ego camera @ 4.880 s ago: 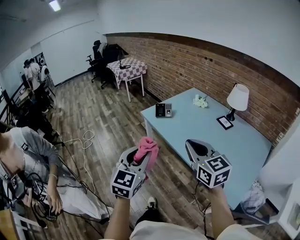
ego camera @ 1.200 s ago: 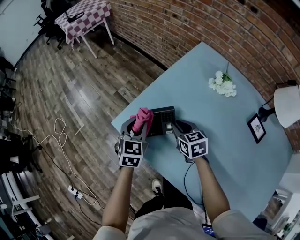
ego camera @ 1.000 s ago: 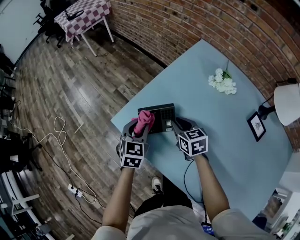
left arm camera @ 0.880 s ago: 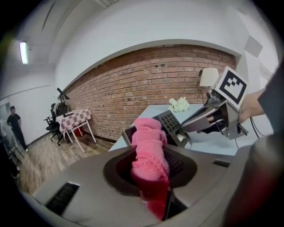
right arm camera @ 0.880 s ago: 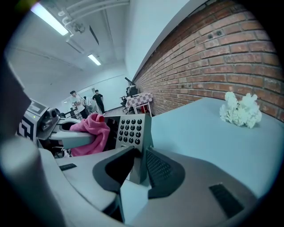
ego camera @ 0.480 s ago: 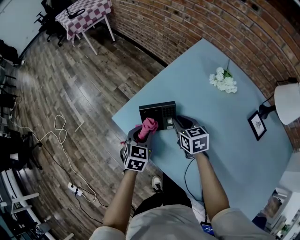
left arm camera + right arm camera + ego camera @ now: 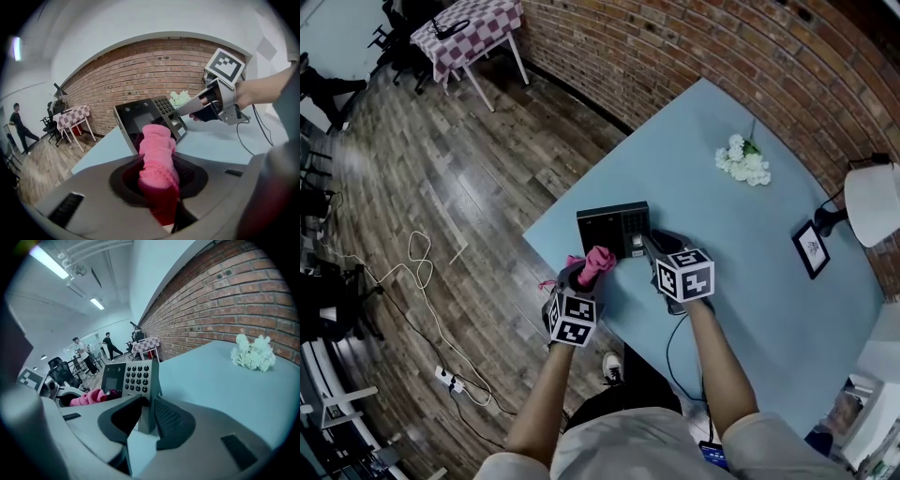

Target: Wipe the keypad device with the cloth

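Observation:
The keypad device (image 7: 613, 228) is a dark slanted box with a screen and number keys, standing near the light blue table's (image 7: 750, 253) left corner. My right gripper (image 7: 649, 246) is shut on the device's right edge (image 7: 146, 394). My left gripper (image 7: 589, 270) is shut on a folded pink cloth (image 7: 599, 261), just in front of the device's lower left. In the left gripper view the pink cloth (image 7: 158, 159) stands up between the jaws, close below the device's screen (image 7: 143, 123); I cannot tell whether they touch. The right gripper (image 7: 185, 110) shows there too.
White flowers (image 7: 742, 161), a small picture frame (image 7: 810, 248) and a white lamp (image 7: 873, 203) stand further back on the table, near the brick wall (image 7: 750, 56). A checkered table (image 7: 469, 33) and a cable (image 7: 422, 258) are on the wooden floor to the left.
The left gripper with the cloth has slid from the device's face down toward its front edge, nearer me. The right gripper keeps its hold on the device.

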Tool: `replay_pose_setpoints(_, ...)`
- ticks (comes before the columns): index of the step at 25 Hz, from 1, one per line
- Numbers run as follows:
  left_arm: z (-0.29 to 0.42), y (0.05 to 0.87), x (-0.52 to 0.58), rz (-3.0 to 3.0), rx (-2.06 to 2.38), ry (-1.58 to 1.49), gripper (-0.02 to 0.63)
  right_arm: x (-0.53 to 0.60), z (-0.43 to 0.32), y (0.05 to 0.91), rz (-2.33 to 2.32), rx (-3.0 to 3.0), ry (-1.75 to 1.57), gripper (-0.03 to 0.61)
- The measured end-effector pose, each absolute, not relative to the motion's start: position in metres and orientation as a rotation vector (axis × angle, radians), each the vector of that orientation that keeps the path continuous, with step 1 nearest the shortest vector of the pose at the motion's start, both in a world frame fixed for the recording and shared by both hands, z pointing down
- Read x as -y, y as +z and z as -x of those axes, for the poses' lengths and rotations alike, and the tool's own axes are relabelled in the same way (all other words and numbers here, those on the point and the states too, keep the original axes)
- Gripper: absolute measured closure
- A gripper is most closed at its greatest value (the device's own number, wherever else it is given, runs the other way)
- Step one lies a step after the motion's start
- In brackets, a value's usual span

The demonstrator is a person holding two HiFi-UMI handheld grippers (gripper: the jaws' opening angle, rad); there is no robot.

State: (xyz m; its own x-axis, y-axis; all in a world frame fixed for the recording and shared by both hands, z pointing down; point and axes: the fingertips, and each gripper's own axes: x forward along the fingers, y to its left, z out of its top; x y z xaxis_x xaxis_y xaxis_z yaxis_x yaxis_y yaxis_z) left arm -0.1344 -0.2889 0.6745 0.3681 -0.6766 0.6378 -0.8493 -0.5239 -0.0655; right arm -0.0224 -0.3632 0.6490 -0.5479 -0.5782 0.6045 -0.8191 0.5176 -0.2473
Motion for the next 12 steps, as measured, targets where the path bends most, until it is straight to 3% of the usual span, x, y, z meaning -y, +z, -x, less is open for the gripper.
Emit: replay_pose_setpoints(12, 0.115, 0.563, 0.351, -2.574, 1.515, 0.735, 0.476, 0.348, 0.015, 0.642, -1.183, 2.256, 0.846, 0.472)
